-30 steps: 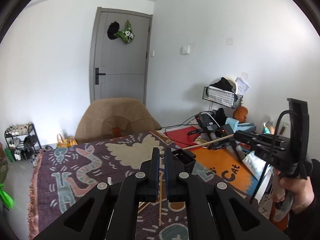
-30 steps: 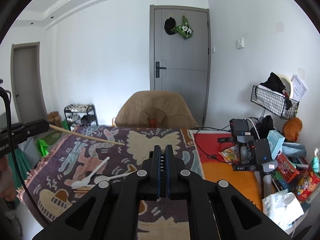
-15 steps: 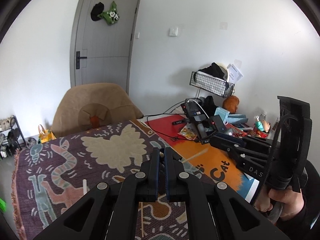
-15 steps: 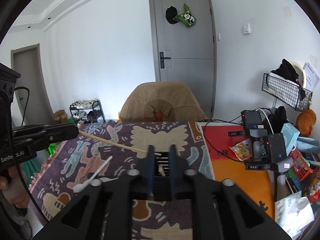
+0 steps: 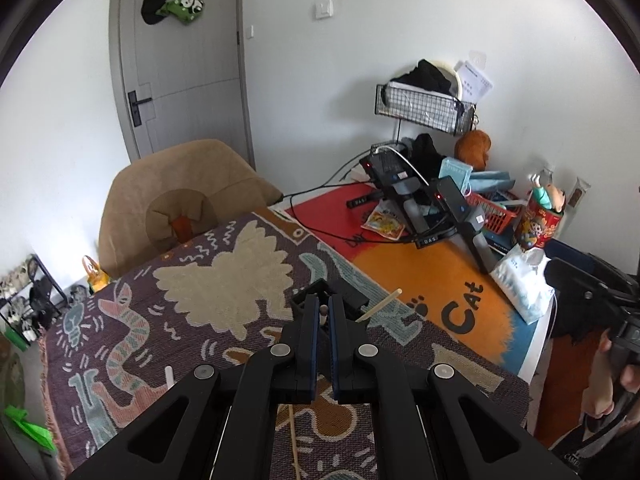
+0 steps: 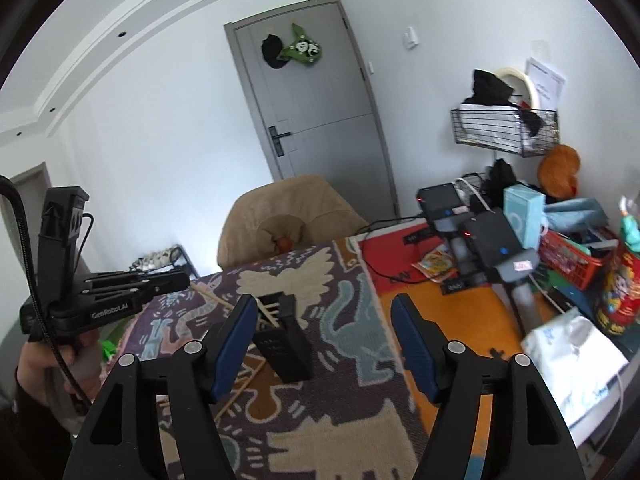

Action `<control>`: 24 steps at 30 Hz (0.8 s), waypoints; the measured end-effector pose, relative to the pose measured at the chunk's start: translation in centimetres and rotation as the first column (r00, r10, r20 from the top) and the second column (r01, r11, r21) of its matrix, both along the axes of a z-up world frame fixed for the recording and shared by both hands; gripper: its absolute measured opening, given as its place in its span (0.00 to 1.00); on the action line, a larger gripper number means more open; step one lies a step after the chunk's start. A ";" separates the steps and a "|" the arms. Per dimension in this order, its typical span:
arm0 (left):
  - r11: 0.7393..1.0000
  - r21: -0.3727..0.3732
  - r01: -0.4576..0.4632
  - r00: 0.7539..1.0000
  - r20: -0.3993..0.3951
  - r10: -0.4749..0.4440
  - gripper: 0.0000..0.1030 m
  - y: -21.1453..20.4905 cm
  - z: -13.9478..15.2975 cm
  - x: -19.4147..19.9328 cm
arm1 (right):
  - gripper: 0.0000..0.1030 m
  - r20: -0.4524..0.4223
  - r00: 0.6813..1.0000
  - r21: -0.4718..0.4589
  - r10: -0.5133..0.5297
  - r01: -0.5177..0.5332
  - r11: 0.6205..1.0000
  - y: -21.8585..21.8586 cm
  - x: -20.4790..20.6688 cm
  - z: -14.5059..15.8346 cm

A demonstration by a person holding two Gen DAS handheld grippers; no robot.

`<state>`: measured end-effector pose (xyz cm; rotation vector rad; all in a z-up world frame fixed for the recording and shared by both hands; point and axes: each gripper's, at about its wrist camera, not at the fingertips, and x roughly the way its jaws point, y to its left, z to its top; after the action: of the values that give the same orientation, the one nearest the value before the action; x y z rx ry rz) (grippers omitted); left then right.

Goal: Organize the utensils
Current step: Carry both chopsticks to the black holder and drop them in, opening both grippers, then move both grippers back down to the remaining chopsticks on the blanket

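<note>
- While our left gripper (image 5: 324,322) pinches a wooden chopstick (image 6: 210,295) between narrow jaws, its tip angles toward the black utensil holder (image 6: 288,344) just ahead.
- Our right gripper (image 6: 322,338) has just been opening; its jaws stand wide, nothing pressed between them, the holder ahead between the fingers.
- Loose chopsticks (image 6: 240,388) lie on the surface beside that holder.
- We judge the risk: the holder looks light, so a skewed insertion could tip it and spill its sticks.
</note>
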<state>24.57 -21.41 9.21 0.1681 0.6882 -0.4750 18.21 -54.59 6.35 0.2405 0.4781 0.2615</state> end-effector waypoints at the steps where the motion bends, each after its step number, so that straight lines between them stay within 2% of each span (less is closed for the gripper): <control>1: 1.000 -0.004 0.011 1.000 -0.004 -0.011 0.04 -0.3 -0.1 0.2 | 0.75 -0.003 1.000 -0.006 -0.005 0.005 1.000 -0.4 -0.2 -0.1; 3: 1.000 -0.012 0.024 1.000 -0.018 -0.024 0.12 -0.6 -0.3 0.5 | 0.78 -0.012 1.000 -0.018 -0.018 0.018 1.000 -0.9 -0.6 -0.3; 4: 0.999 -0.022 0.031 0.999 -0.030 -0.032 0.33 -0.6 -0.4 0.6 | 0.78 -0.022 1.000 -0.018 -0.018 0.017 1.000 -1.2 -0.7 -0.5; 5: 0.999 -0.040 0.032 0.999 -0.035 -0.033 0.63 -0.5 -0.5 0.5 | 0.78 -0.029 0.999 -0.014 -0.013 0.013 1.000 -1.4 -0.6 -0.6; 7: 0.997 -0.079 0.014 1.000 -0.009 -0.014 0.88 0.0 -0.4 0.1 | 0.81 -0.037 0.999 -0.007 -0.010 0.010 1.000 -1.7 -0.8 -0.8; 10: 0.996 -0.085 0.002 0.999 0.040 0.001 0.90 0.9 0.0 -0.9 | 0.91 -0.037 0.999 -0.019 -0.024 0.023 1.000 -1.6 -1.0 -1.1; 16: 0.994 -0.081 -0.067 0.992 0.100 0.075 0.90 4.6 -0.2 -3.1 | 0.92 -0.033 0.999 0.005 0.004 -0.004 1.000 0.0 -1.3 -1.9; 20: 0.986 -0.111 -0.127 0.984 0.112 0.139 0.90 7.9 -0.9 -4.7 | 0.92 -0.035 0.999 0.031 0.042 -0.041 0.999 2.0 -1.0 -2.7; 24: 0.973 -0.129 -0.193 0.971 0.114 0.208 0.90 10.9 -2.1 -6.4 | 0.92 -0.031 0.996 0.012 0.085 -0.085 0.996 4.7 -1.0 -3.7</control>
<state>18.19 -10.51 7.08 0.0171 0.5444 -0.3060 17.21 -49.89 2.68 0.2355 0.5185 0.3437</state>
